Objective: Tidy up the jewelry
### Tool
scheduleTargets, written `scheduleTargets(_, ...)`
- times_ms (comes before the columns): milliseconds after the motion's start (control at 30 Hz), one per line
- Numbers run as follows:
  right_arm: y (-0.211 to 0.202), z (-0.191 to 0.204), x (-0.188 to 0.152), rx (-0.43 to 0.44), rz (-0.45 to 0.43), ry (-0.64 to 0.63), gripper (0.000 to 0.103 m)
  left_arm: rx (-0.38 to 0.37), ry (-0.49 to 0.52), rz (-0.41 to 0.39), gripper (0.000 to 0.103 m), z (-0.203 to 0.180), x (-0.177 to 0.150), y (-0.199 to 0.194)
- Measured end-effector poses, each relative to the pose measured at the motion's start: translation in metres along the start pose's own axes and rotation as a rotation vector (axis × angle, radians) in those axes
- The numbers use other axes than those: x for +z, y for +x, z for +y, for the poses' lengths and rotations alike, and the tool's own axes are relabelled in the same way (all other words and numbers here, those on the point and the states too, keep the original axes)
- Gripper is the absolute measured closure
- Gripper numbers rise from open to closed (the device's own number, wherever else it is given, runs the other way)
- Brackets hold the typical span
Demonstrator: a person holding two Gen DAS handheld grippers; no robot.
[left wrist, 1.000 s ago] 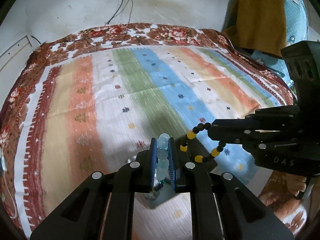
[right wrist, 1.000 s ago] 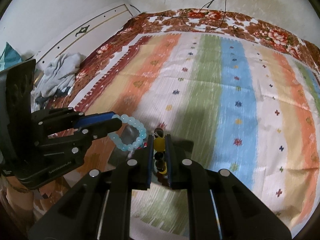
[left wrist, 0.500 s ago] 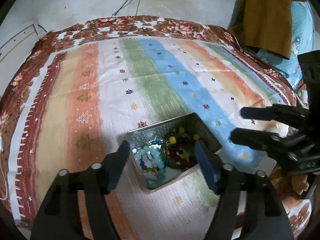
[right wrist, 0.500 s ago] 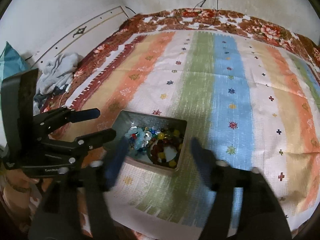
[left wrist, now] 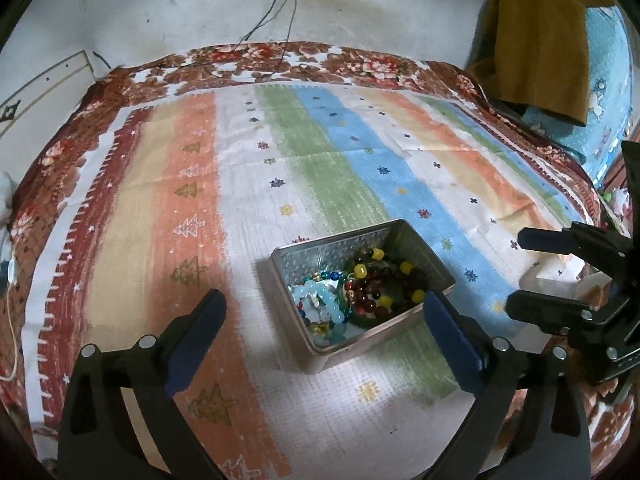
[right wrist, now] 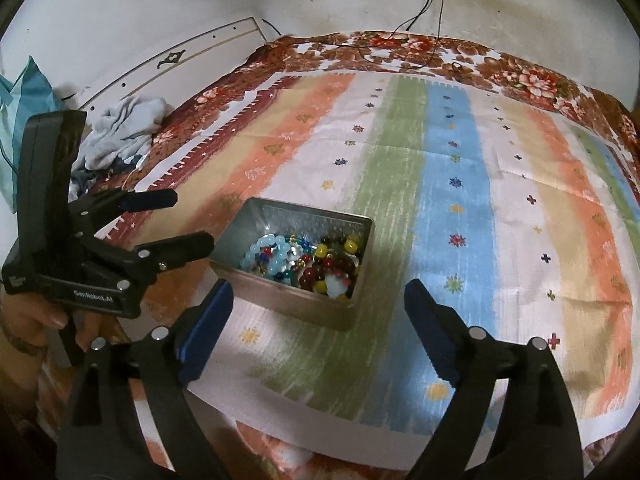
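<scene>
The metal tin (left wrist: 416,248) sits on the striped bedspread (left wrist: 224,184), holding the pale blue bracelet (left wrist: 320,300) and the dark yellow-beaded bracelet (left wrist: 384,284). It lies just ahead of the left gripper (left wrist: 324,312) and right gripper (right wrist: 316,292), both spread wide, gripping nothing.

"GenRobot.AI" in white on the left tongs (right wrist: 172,220)

Bed covered by striped multicolour woven bedspread (left wrist: 248,184) with floral red-brown border. Rectangular embossed silver metal tin (left wrist: 434,264) of beads rests directly on it. Black cables (right wrist: 404,46) lie along the far border.
</scene>
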State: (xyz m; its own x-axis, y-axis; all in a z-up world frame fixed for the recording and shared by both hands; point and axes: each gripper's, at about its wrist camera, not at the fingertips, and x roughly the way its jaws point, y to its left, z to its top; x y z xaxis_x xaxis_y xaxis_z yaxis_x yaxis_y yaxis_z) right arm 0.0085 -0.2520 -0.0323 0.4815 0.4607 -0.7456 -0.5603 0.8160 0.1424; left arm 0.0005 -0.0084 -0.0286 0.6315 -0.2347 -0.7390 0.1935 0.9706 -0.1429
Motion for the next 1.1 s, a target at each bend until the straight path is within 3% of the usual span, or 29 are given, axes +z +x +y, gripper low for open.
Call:
scheduleTargets(167,-0.013,0.003,-0.008,-0.006,-0.060,0.018,0.005,0.038,0.006,-0.016,0.006,-0.001,-0.009,-0.006)
scheduleTargets(500,-0.015,0.005,-0.016,-0.051,-0.093,0.004,0.005,0.095,0.055,-0.130,0.006,-0.011,-0.016,-0.026)
scheduleTargets(700,-0.012,0.007,-0.017,-0.063,-0.079,0.001,0.005,0.067,0.066,-0.137,0.006,-0.013,-0.018,-0.025)
scheduleTargets(1100,-0.010,0.007,-0.017,-0.061,-0.076,0.004,0.005,0.089,0.084,-0.149,0.006,-0.017,-0.019,-0.025)
